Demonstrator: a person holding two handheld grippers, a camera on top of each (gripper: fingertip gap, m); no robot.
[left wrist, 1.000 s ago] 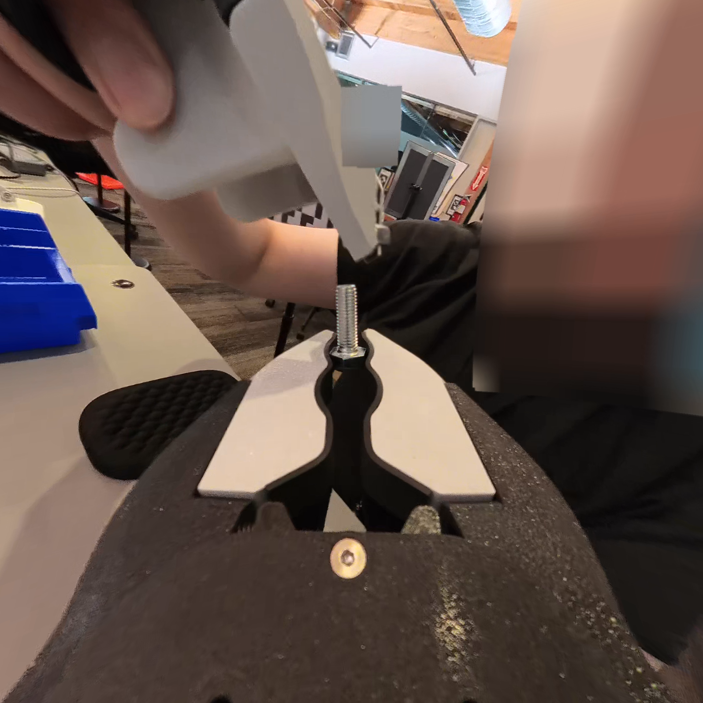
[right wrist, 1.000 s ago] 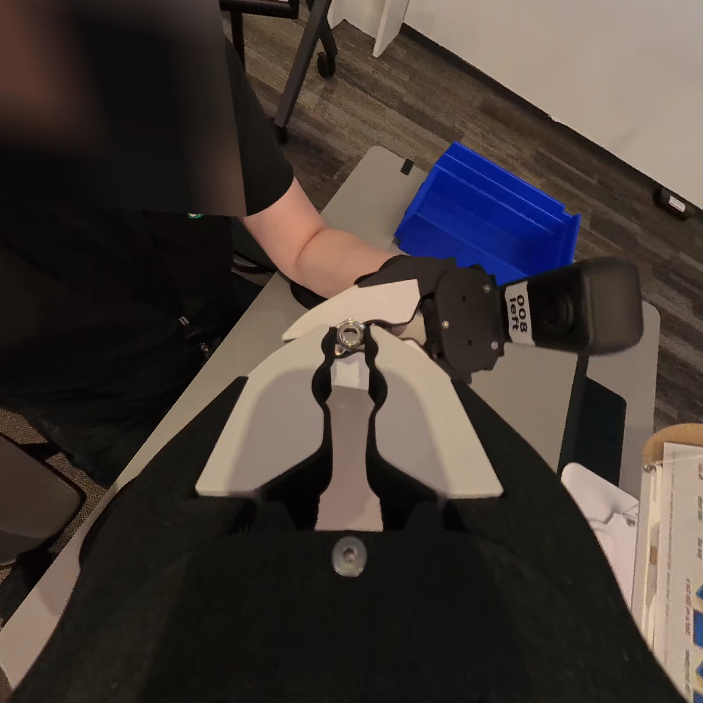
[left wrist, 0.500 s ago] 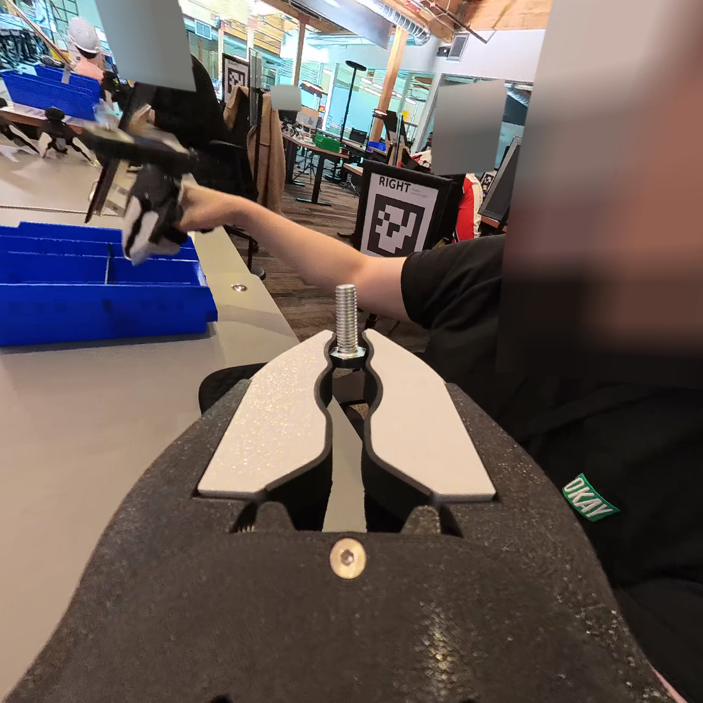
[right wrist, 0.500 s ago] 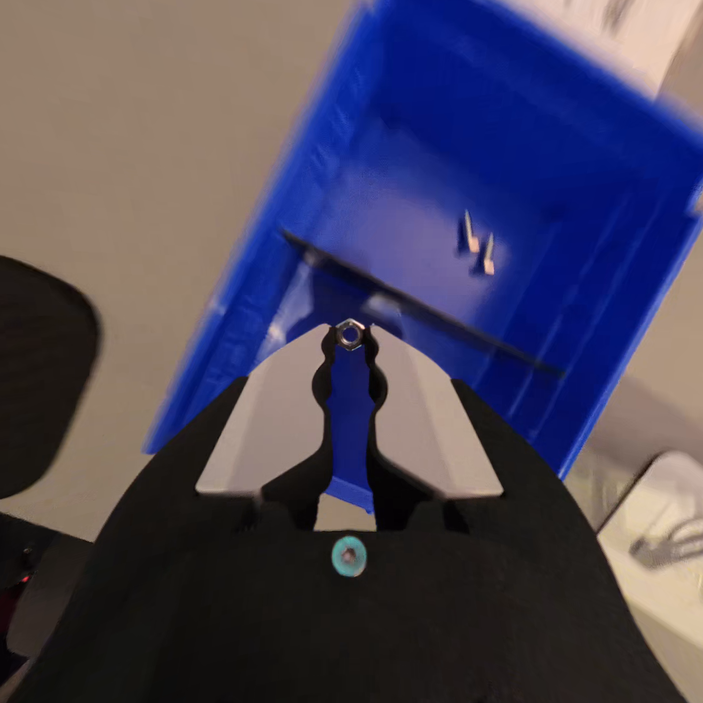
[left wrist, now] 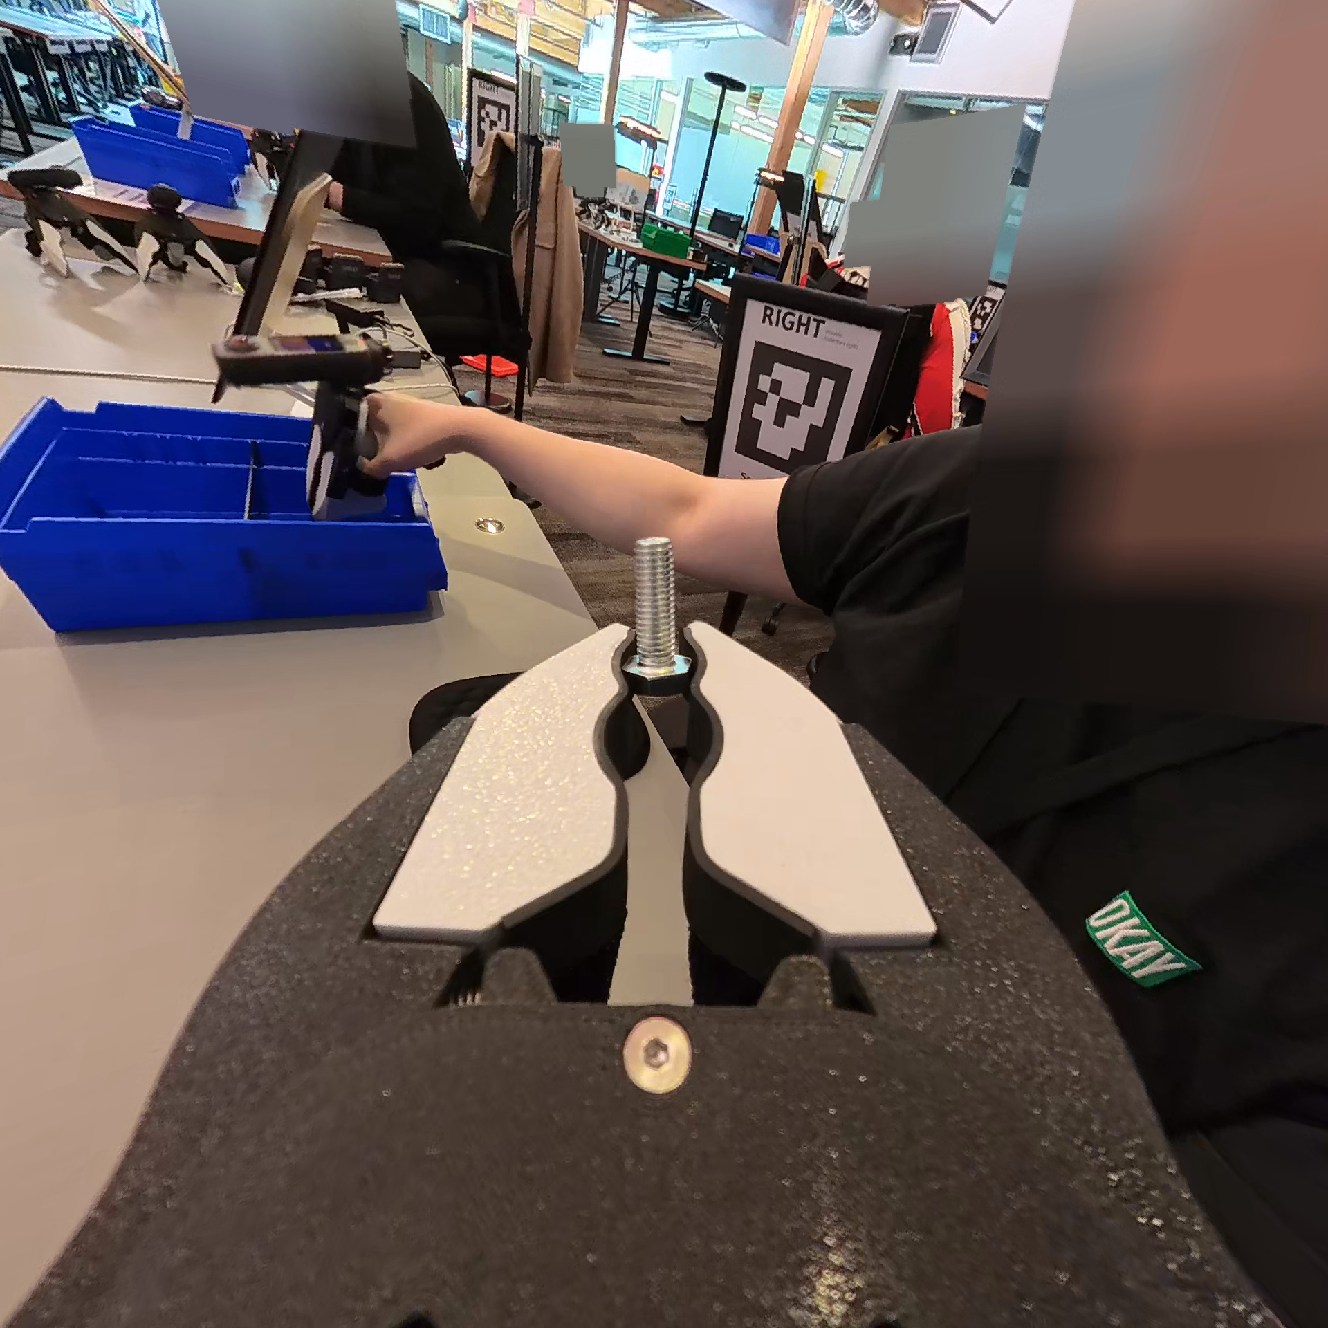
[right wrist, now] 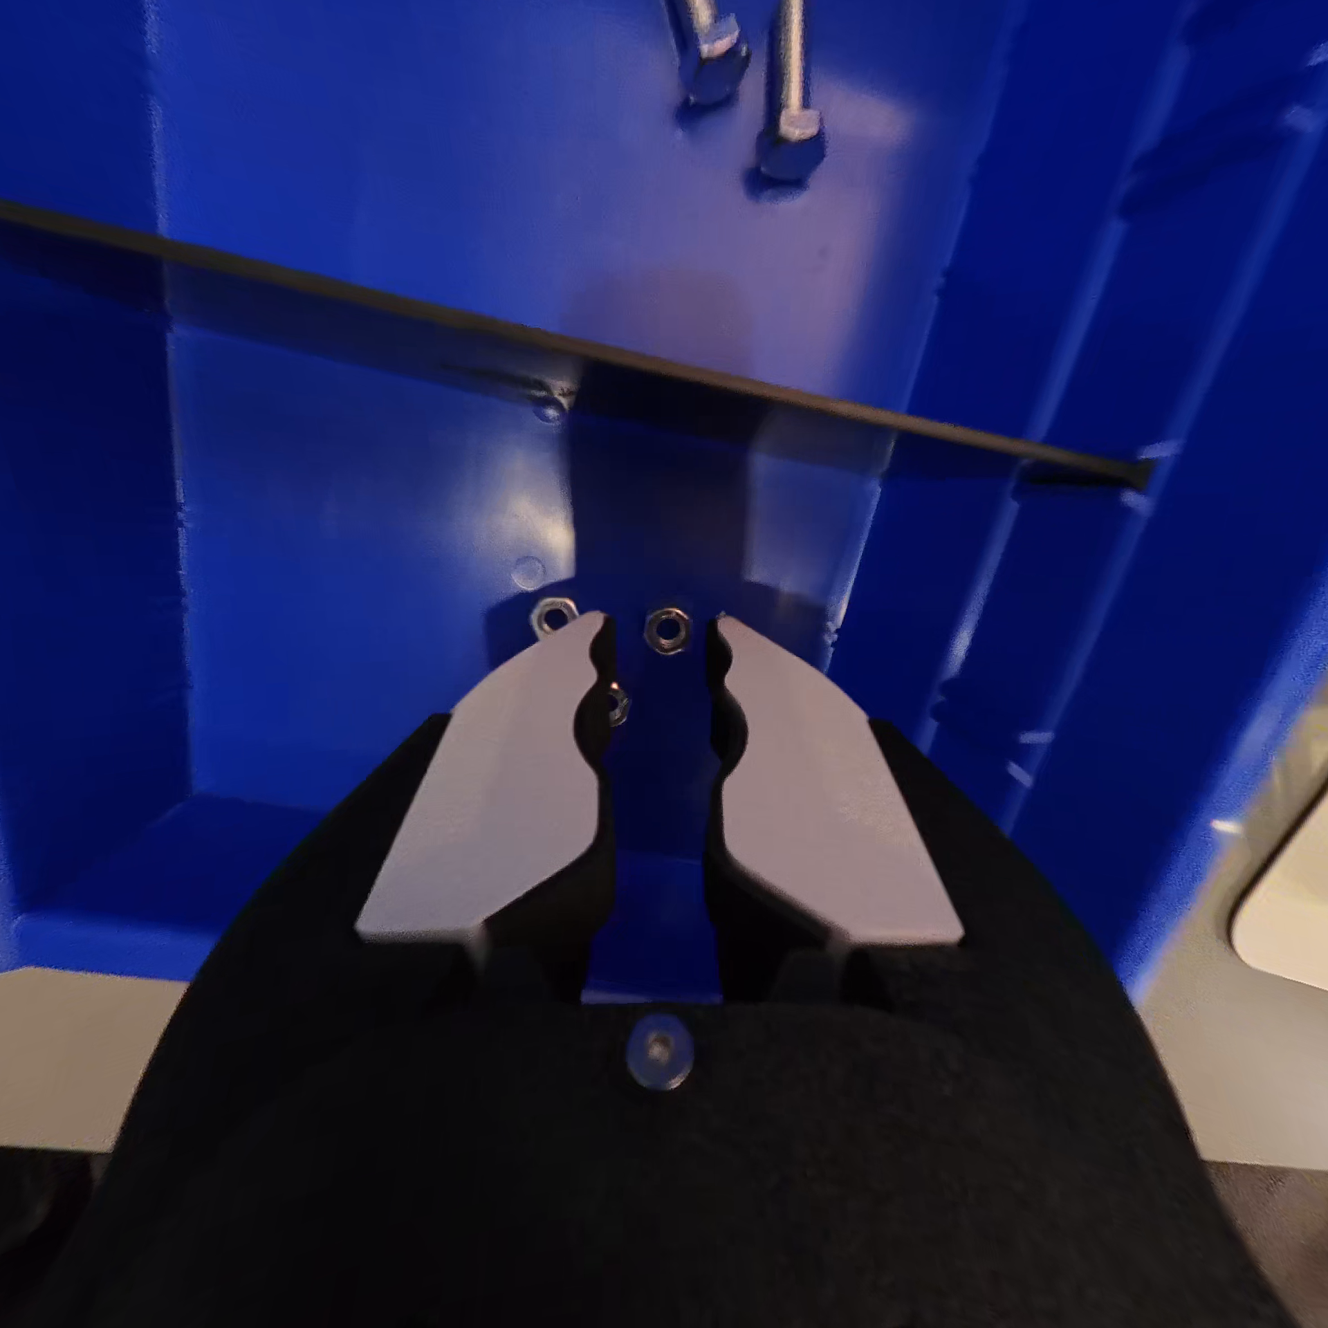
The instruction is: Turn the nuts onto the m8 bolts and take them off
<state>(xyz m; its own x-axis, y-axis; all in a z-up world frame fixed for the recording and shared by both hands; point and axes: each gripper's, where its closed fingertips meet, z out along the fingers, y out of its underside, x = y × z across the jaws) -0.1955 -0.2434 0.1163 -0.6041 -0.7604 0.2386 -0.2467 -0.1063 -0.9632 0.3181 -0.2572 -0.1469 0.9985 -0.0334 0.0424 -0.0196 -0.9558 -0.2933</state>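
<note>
While the left gripper (left wrist: 655,647) is clamped on an upright bolt (left wrist: 654,600), the right gripper (right wrist: 661,625) is held released inside the blue bin (right wrist: 359,467). A nut (right wrist: 667,632) lies free between its tips, short of the black divider (right wrist: 575,345).

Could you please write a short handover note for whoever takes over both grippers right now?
Left gripper: shut on a bolt by its head, thread up and bare.
Right gripper: open, inside the blue bin's near compartment, holding nothing.
Three nuts lie on the bin floor there: one between the fingertips, one to its left, one nearer. Two spare bolts lie beyond the divider.
Done: no nut is on the held bolt.
Left: return that bolt to the bin, or begin another round.
</note>
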